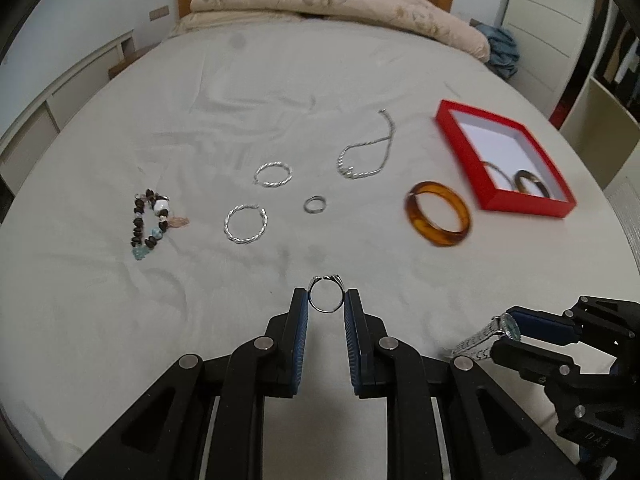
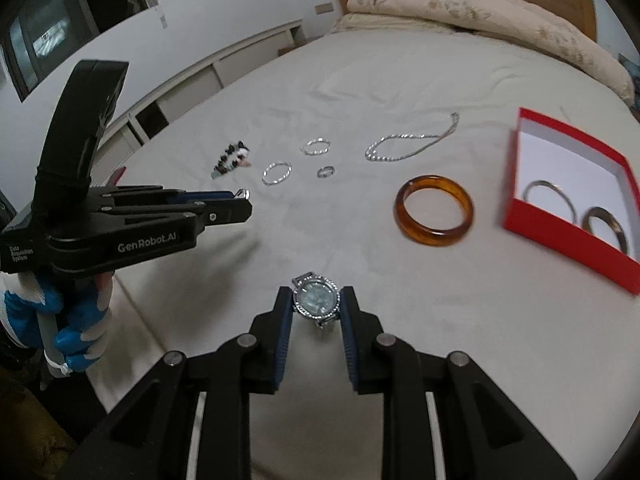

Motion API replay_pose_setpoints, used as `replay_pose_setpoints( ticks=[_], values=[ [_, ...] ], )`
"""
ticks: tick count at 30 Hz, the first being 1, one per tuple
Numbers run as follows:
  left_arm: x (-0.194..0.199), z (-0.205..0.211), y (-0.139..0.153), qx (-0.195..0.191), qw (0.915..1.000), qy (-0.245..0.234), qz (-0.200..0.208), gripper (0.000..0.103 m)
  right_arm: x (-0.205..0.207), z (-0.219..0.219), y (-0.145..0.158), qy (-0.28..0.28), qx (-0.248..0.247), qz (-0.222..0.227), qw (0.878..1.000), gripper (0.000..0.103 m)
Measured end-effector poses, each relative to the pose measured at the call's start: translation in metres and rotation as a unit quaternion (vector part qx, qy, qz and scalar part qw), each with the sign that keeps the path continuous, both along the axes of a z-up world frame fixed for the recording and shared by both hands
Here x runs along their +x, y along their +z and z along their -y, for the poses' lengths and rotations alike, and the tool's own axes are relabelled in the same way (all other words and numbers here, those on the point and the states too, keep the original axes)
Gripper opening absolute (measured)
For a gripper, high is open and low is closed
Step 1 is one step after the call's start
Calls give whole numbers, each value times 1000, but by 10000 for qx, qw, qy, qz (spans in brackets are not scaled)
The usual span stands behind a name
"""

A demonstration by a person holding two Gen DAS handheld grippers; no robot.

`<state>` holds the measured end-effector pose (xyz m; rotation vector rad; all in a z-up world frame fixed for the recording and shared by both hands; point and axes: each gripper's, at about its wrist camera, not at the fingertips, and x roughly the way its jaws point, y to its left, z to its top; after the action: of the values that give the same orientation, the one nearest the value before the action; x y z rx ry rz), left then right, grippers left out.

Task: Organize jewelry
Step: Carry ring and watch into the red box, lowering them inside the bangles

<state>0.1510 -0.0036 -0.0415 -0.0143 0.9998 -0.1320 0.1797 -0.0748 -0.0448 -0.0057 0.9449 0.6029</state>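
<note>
My left gripper is shut on a silver ring, held above the bed sheet; it also shows in the right wrist view. My right gripper is shut on a silver watch with a pale blue dial; the watch also shows in the left wrist view. A red box lies to the right with two bangles inside. On the sheet lie an amber bangle, a silver chain, two twisted silver hoops, a small ring and a beaded bracelet.
The jewelry lies on a pale bed sheet. A rolled duvet lies at the far end before a wooden headboard. A white low cabinet runs along the left side. A blue cloth lies at the far right.
</note>
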Motion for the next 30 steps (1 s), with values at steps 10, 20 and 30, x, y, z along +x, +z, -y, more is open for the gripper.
replay_pose_setpoints(
  ticks=[10, 20, 30],
  values=[
    [-33, 37, 32, -58, 9989, -374, 262, 18, -49, 42, 44, -458, -36, 399, 9981, 22],
    [-1, 103, 51, -146, 9951, -919, 340, 18, -31, 114, 72, -1171, -170, 688, 9906, 22],
    [96, 179, 47, -289, 9903, -1311, 368, 18, 66, 184, 83, -1848, -155, 896, 9786, 22]
  ],
)
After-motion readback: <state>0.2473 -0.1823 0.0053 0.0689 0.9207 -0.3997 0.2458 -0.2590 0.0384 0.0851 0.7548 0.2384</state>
